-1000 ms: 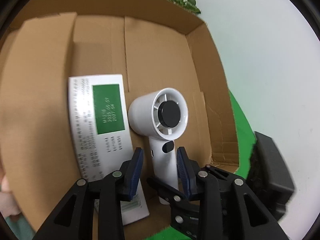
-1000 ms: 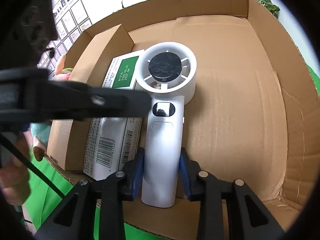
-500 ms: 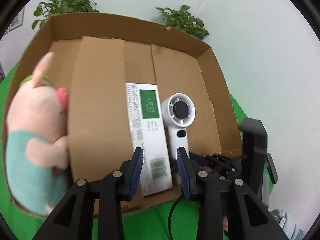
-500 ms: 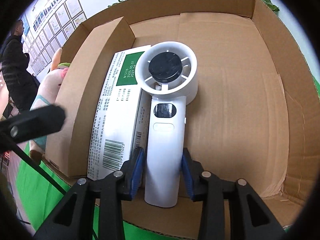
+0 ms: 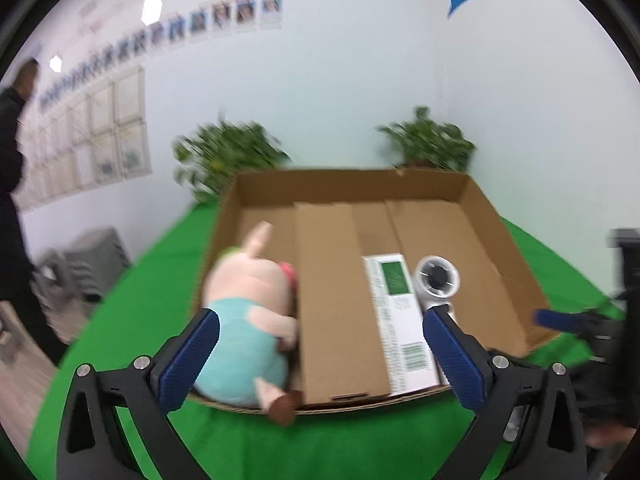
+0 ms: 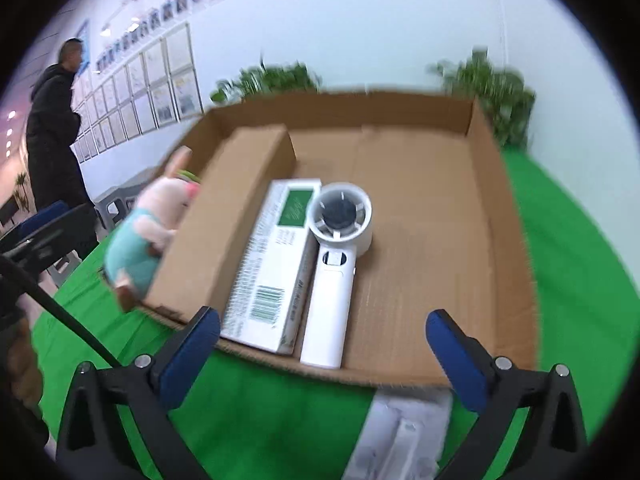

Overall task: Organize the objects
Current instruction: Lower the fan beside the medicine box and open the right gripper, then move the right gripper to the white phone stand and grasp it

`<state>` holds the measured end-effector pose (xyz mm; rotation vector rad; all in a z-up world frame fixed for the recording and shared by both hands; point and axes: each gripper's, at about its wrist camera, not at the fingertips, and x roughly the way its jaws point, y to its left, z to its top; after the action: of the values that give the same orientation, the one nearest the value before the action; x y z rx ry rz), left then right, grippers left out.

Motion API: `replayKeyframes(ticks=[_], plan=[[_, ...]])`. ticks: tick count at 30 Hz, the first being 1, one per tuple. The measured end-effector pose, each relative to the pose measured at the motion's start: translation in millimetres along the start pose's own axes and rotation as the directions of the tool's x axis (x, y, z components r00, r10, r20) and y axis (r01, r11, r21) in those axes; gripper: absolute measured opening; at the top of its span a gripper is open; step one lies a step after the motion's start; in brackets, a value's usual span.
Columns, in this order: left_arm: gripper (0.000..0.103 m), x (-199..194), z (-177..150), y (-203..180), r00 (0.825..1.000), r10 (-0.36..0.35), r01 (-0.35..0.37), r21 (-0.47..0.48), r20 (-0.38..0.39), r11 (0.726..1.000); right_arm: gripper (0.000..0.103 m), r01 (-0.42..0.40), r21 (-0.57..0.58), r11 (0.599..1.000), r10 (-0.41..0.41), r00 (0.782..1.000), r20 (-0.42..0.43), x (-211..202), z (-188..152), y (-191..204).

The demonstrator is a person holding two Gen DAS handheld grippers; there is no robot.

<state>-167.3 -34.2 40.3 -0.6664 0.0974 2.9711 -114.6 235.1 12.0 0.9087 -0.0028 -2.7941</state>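
Both claws – left (image 5: 320, 354) and right (image 6: 323, 354) – gape wide and empty. The fan (image 6: 334, 276) lies boxed ahead of our right claw; next, we judge, comes the pale packet (image 6: 400, 436) beneath it.

Nothing legible: the white carton (image 6: 276, 256) at frame centre bears a green panel, blurred print lines and a barcode (image 6: 266, 303) at its near end; the wall notices upper left are unreadable.
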Motion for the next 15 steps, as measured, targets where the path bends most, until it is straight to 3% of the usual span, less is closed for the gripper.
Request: replayKeyframes(ticks=[5,15], plan=[[0.103,-29.6,-21.6,-6.1,0.996,0.08,-0.08,0.008,-0.028,0.997,0.102,0.059,-0.013,0.998,-0.057,0.992,0.113,-17.9,-9.8,15.0],[0.103,-59.8,-47.4,-33.6,0.996,0.089,-0.089,0.011,-0.025,0.996,0.102,0.113,0.011,0.994,-0.113,0.978,0.176,-48.1,-27.6,20.5]])
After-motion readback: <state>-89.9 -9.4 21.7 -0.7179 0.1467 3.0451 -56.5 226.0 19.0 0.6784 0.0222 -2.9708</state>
